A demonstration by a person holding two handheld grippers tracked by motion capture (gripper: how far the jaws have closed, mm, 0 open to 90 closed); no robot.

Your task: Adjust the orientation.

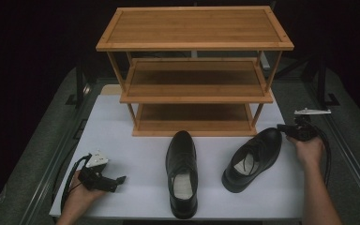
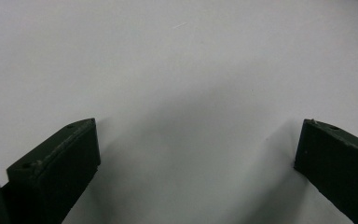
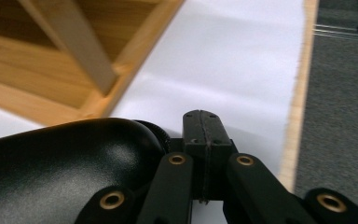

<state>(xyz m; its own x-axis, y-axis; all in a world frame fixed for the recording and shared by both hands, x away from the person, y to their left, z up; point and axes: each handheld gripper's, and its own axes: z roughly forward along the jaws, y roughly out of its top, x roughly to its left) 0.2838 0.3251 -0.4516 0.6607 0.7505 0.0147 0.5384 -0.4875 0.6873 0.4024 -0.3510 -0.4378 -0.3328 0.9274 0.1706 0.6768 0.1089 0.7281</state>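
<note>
Left hand-held gripper [image 1: 121, 179] gaping — right hand-held gripper [image 3: 204, 126] closed.

Three-tier shoe rack [image 1: 194, 47]: light wood with visible grain along the slats and a smooth, faintly satin finish. Both black dress shoes look like polished leather, the right shoe [image 1: 255, 157] glossy enough to carry a soft highlight on its toe, the left shoe [image 1: 182, 171] equally smooth with a pale cloth-like insole; the white tabletop sheet [image 1: 122, 131] is matt and smooth over a pale wooden edge, beside dark grey, carpet-like rough covering. Left gripper [image 2: 198, 158] has matt black plastic-looking pads, scuffed at the edges; right gripper [image 3: 206, 128] shows matt black links with brass-coloured metal rivets.
</note>
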